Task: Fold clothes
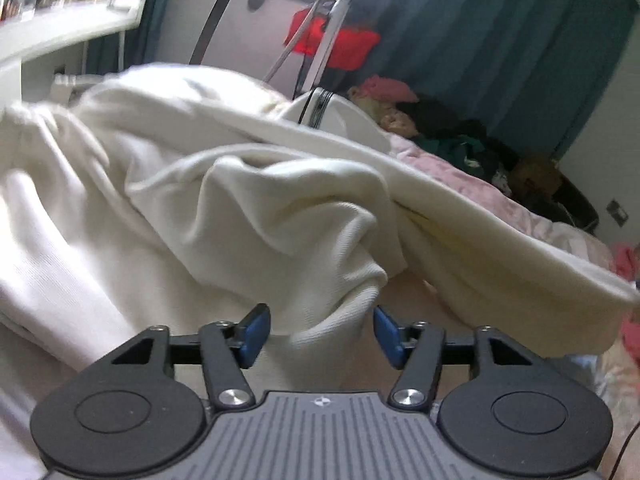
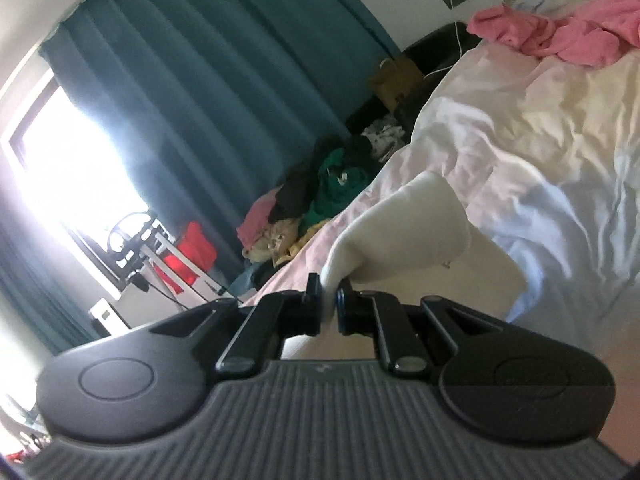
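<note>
A cream ribbed garment [image 1: 248, 200] lies crumpled across the bed and fills most of the left wrist view. My left gripper [image 1: 320, 320] is open low over its near edge. A fold of the cloth sits between the blue pads [image 1: 254, 332], which stand apart from it. In the right wrist view my right gripper [image 2: 329, 296] is shut on a corner of the same cream garment [image 2: 408, 232]. That end is lifted off the bed and stretches away from the fingers.
The pale pink bedsheet [image 2: 520, 128] is wrinkled, with a pink garment [image 2: 560, 36] at its far end. A pile of mixed clothes [image 2: 320, 200] lies beside the bed under teal curtains [image 2: 208, 92]. A red cloth [image 1: 336, 44] hangs on a rack; a white desk [image 1: 60, 36] stands at left.
</note>
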Tool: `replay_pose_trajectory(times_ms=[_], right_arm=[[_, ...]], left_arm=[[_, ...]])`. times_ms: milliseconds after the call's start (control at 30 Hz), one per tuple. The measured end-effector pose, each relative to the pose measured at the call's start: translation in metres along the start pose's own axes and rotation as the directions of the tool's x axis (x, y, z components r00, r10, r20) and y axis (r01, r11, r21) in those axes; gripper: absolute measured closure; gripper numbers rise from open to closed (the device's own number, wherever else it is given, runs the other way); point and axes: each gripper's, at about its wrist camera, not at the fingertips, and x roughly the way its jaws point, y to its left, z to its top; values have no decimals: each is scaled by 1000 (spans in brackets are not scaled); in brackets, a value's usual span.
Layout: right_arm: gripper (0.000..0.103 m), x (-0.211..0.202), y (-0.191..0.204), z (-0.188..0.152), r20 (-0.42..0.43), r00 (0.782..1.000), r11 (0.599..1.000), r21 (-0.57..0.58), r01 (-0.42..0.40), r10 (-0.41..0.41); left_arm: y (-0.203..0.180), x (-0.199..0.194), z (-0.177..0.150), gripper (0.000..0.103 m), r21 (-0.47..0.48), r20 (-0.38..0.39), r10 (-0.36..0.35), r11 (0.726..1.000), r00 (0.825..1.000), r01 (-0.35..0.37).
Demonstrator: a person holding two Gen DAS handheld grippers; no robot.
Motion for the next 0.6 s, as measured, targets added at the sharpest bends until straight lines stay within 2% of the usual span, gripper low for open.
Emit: replay_pose_trajectory(times_ms=[133, 367, 500, 600], right_arm=[[92, 6, 7, -9, 18, 1000, 997, -70, 9, -8], [92, 24, 41, -7, 38, 999, 978, -205, -28, 36], [92, 80, 88, 23, 44, 999, 965, -264, -8, 20], [92, 140, 127, 48, 71, 997, 955, -295, 40, -20]], left_arm=[[-3, -11, -11, 41, 20, 18, 41, 999, 999, -41], [-3, -28, -6, 40, -28, 65, 48, 999, 997, -47], [0, -18, -1, 40, -18, 80, 63, 998, 995, -62], [1, -7, 3, 36, 20, 135, 104, 994, 985, -107]])
